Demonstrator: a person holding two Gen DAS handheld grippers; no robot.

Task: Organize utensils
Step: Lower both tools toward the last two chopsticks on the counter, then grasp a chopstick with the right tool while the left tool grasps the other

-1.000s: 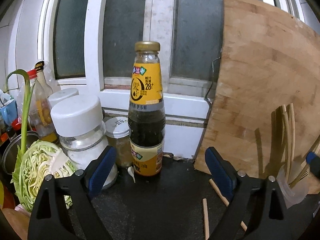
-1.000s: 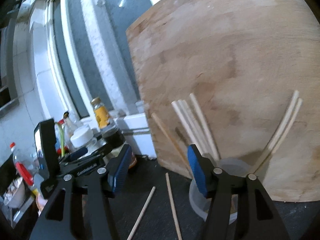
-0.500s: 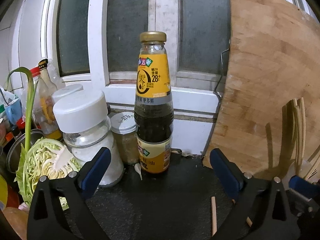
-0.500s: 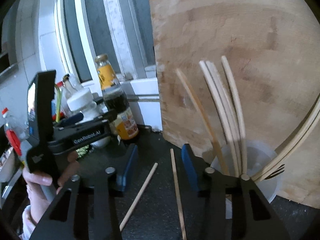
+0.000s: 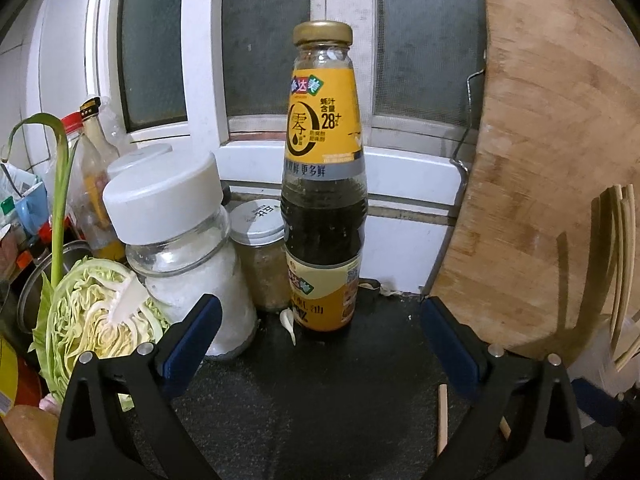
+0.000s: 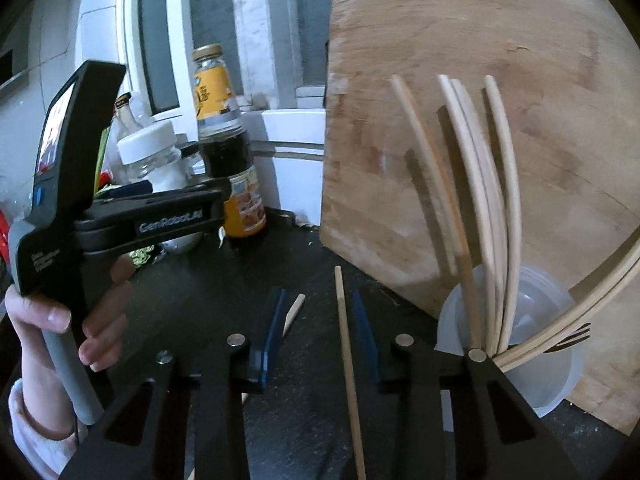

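Two loose wooden chopsticks lie on the dark counter. One chopstick (image 6: 347, 344) lies lengthwise between my right gripper's (image 6: 318, 308) open jaws, close to the right pad. The other chopstick (image 6: 294, 312) lies just left of the left pad. A translucent plastic cup (image 6: 520, 344) at the right holds several chopsticks (image 6: 480, 184) and a fork (image 6: 570, 338). My left gripper (image 5: 316, 320) is open and empty, facing a sauce bottle (image 5: 324, 184); it also shows in the right wrist view (image 6: 160, 220). A chopstick end (image 5: 442, 416) shows by its right finger.
A large wooden cutting board (image 6: 480, 100) leans against the window behind the cup. A white-lidded salt jar (image 5: 180, 248), a small jar (image 5: 262, 256), half a cabbage (image 5: 96, 320) and more bottles (image 5: 90, 184) crowd the left.
My right gripper has moved down and forward over the loose chopsticks and its jaws have narrowed around one. My left gripper has moved closer to the sauce bottle.
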